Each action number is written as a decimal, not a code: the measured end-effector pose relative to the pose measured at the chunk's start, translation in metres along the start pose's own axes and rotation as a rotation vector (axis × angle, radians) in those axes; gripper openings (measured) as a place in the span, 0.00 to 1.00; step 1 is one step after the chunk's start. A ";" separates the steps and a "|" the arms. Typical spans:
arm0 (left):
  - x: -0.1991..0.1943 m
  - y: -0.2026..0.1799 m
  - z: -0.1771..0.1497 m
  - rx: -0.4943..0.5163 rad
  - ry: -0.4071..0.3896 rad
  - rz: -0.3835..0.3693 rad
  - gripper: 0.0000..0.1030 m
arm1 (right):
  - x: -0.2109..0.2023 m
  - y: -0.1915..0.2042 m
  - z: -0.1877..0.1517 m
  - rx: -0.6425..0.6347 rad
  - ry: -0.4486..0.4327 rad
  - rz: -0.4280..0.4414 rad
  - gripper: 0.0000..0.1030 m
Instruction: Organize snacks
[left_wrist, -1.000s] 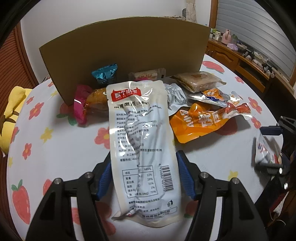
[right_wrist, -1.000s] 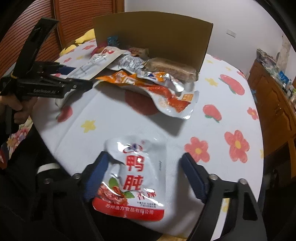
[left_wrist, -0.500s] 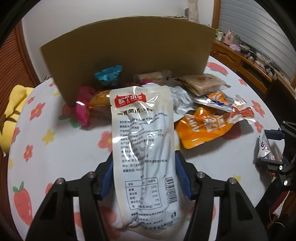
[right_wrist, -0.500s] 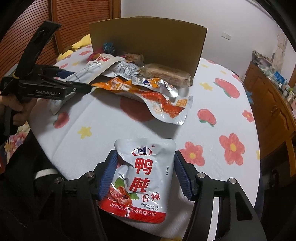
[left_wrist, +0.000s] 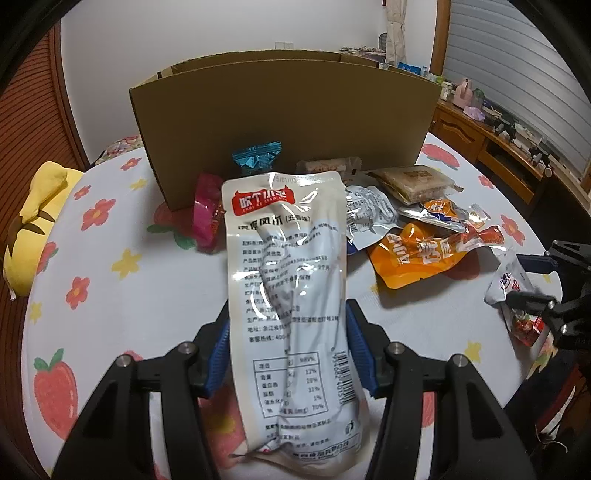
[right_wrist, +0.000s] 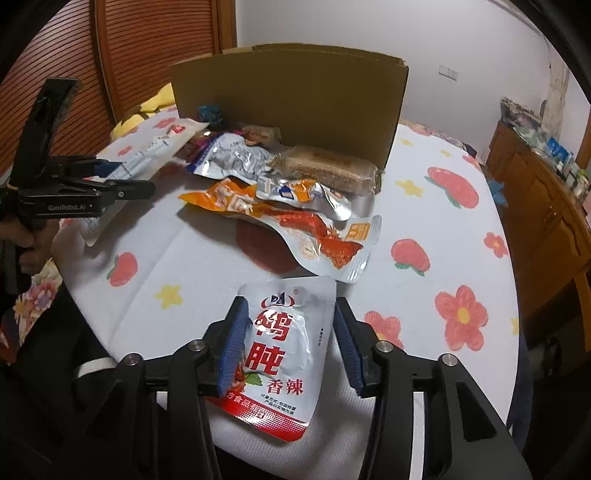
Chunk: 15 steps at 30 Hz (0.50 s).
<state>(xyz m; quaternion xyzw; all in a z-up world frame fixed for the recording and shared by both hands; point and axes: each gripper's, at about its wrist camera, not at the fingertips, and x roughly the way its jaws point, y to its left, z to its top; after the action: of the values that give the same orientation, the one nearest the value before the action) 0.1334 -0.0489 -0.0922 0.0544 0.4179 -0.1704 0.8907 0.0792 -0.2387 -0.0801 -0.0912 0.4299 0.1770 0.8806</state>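
Observation:
My left gripper (left_wrist: 286, 325) is shut on a long white chicken-feet snack pack (left_wrist: 286, 280) with a red logo, held above the table in front of the cardboard box (left_wrist: 284, 118). It also shows in the right wrist view (right_wrist: 155, 147). My right gripper (right_wrist: 290, 332) is shut on a white-and-red duck gizzard pouch (right_wrist: 284, 354), lifted near the table's front edge; the pouch shows at the right in the left wrist view (left_wrist: 511, 291). Loose snacks lie by the box: an orange pack (left_wrist: 417, 254), a brown cake bar (left_wrist: 413, 181), a silver pack (left_wrist: 369, 214), a pink-wrapped one (left_wrist: 205, 214).
The round table (left_wrist: 110, 295) has a white cloth with flowers and strawberries. A blue wrapper (left_wrist: 256, 158) leans against the box. A yellow plush toy (left_wrist: 33, 221) sits at the left edge. A wooden cabinet (right_wrist: 546, 192) stands to the right.
Both grippers have risen with their packs, so the box's open top comes into view. The right gripper's jaws closed tighter on the duck gizzard pouch and lifted it off the table.

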 end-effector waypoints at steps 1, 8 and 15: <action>0.000 0.000 0.000 -0.001 0.000 -0.001 0.54 | 0.002 0.001 -0.001 -0.004 0.011 -0.001 0.53; -0.006 0.000 -0.002 0.004 0.000 -0.006 0.54 | 0.009 0.006 -0.003 -0.007 0.002 0.004 0.50; -0.021 -0.004 -0.002 0.002 -0.043 -0.018 0.54 | -0.005 0.013 0.001 -0.036 -0.048 -0.006 0.35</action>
<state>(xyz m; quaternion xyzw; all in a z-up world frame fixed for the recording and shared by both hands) 0.1178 -0.0463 -0.0776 0.0476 0.3987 -0.1801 0.8979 0.0723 -0.2272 -0.0756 -0.1041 0.4052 0.1841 0.8894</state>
